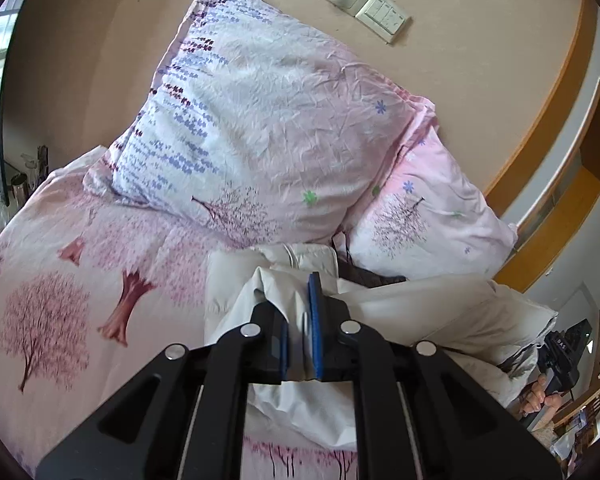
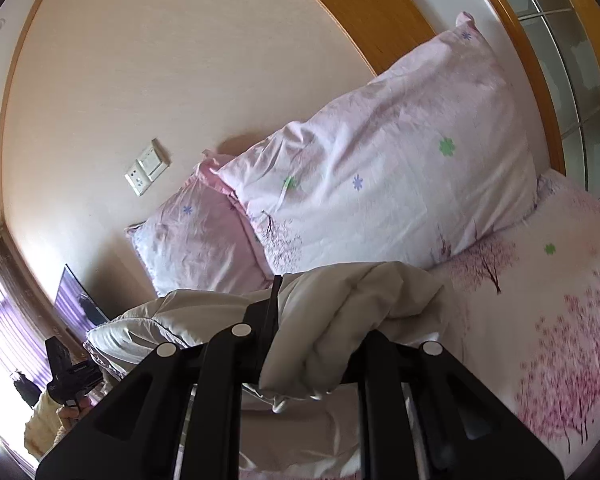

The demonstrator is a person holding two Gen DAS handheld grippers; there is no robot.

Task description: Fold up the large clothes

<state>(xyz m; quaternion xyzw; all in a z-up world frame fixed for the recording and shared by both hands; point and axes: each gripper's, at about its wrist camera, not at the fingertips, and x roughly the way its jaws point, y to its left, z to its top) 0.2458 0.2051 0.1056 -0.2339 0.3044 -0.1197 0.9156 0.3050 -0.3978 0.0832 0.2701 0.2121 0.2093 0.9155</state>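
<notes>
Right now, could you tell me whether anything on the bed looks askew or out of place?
Only the two pillows stand out: they lean crookedly against the headboard, one overlapping the other. The cream garment is bunched, but both grippers hold it.

Ahead of both grippers, two pillows (image 1: 260,120) lean against the headboard panel (image 1: 480,80) and close the far end of the bed. The cream garment (image 1: 420,308) hangs lifted between the left gripper (image 1: 298,320) and the right gripper (image 2: 300,320), and it fills the space between them. To the left, the flowered bedsheet (image 1: 60,280) lies flat and free. To the right, the sheet is also bare up to the wooden bed frame (image 2: 540,80).
</notes>
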